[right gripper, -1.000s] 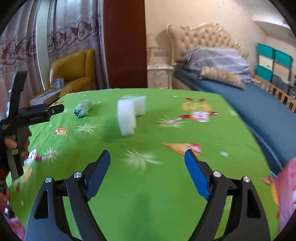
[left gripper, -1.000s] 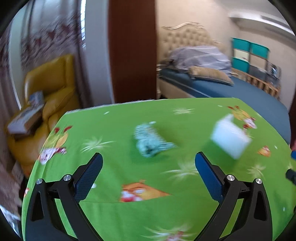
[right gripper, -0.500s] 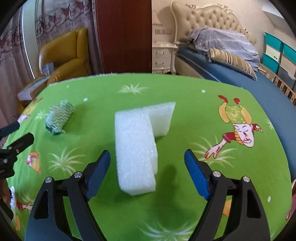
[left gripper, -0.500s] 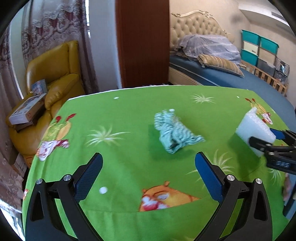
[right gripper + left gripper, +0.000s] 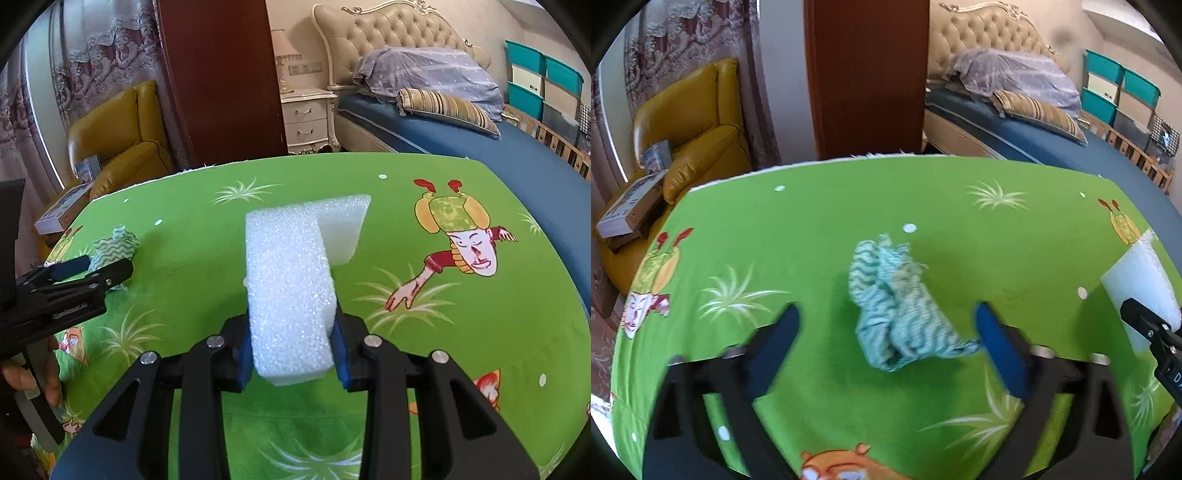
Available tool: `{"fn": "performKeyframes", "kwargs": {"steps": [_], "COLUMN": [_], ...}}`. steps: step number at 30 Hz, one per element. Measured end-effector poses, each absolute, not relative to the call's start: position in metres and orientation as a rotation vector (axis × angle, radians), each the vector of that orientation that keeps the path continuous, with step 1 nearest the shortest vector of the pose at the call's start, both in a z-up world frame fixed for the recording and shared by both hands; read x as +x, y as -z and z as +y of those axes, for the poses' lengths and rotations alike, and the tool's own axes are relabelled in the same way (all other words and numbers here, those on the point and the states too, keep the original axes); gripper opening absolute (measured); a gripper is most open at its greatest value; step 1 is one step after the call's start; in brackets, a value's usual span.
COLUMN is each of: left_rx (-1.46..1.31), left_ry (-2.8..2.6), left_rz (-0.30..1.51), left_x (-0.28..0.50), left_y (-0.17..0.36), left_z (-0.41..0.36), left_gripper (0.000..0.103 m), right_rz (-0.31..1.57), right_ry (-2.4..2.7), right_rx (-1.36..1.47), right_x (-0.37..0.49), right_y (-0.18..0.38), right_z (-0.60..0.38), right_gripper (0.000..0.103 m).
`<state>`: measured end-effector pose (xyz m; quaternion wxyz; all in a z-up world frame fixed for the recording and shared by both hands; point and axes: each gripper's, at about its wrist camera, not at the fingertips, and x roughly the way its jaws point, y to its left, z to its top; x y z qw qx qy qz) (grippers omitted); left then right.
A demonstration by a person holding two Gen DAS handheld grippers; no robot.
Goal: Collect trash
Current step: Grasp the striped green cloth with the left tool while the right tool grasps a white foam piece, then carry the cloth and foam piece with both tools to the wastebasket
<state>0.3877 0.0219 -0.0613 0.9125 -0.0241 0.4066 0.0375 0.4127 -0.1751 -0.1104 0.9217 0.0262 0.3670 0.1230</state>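
Observation:
A crumpled green-and-white zigzag wrapper [image 5: 897, 306] lies on the green cartoon tablecloth [image 5: 812, 240]. My left gripper [image 5: 886, 336] straddles it with jaws closing; the right pad [image 5: 993, 339] just reaches the wrapper's tail and the left pad stands clear. A white L-shaped foam block [image 5: 291, 295] stands on the cloth with my right gripper [image 5: 291, 350] closing on its near end, both blue pads against its sides. The right wrist view also shows the wrapper [image 5: 114, 247] and the left gripper [image 5: 74, 273] at far left. The left wrist view shows the foam block [image 5: 1141, 284] at its right edge.
The table's far edge [image 5: 295, 157] is rounded. Beyond it stand a yellow armchair [image 5: 690, 122] with a box [image 5: 631, 206], a dark wooden wardrobe [image 5: 864, 74], a white nightstand [image 5: 308, 118] and a bed [image 5: 461, 122]. A person's hand [image 5: 33, 373] holds the left gripper's handle.
The left gripper has come forward until the wrapper lies between its fingers, and its jaws have narrowed. The right gripper has moved onto the foam block and closed on it.

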Motion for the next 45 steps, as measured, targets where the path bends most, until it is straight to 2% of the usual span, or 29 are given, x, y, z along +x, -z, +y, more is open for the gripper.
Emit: {"fn": "performKeyframes", "kwargs": {"steps": [1, 3, 8, 13, 27, 37, 45], "left_rx": [-0.047, -0.052, -0.05, -0.02, -0.008, -0.018, 0.004], "left_ry": [-0.071, -0.044, -0.036, -0.056, -0.055, -0.012, 0.016], "left_rz": [0.843, 0.847, 0.813, 0.721, 0.652, 0.593, 0.487], "left_x": [0.388, 0.387, 0.379, 0.365, 0.353, 0.272, 0.208], "left_y": [0.063, 0.064, 0.061, 0.051, 0.04, 0.024, 0.02], "left_z": [0.021, 0.02, 0.019, 0.014, 0.012, -0.002, -0.027], "left_gripper": [0.065, 0.05, 0.043, 0.042, 0.042, 0.042, 0.043], "right_rz": [0.753, 0.752, 0.754, 0.75, 0.741, 0.591, 0.517], "right_ry": [-0.249, -0.248, -0.231, -0.214, -0.197, -0.267, -0.283], "right_rx": [0.054, 0.05, 0.042, 0.042, 0.039, -0.08, -0.064], "right_x": [0.413, 0.412, 0.409, 0.408, 0.402, 0.3, 0.23], "right_y": [0.11, 0.111, 0.112, 0.112, 0.11, 0.077, 0.077], "right_z": [-0.176, -0.173, -0.169, -0.17, -0.172, -0.165, -0.188], "right_gripper": [0.034, 0.034, 0.034, 0.034, 0.034, 0.034, 0.034]}}
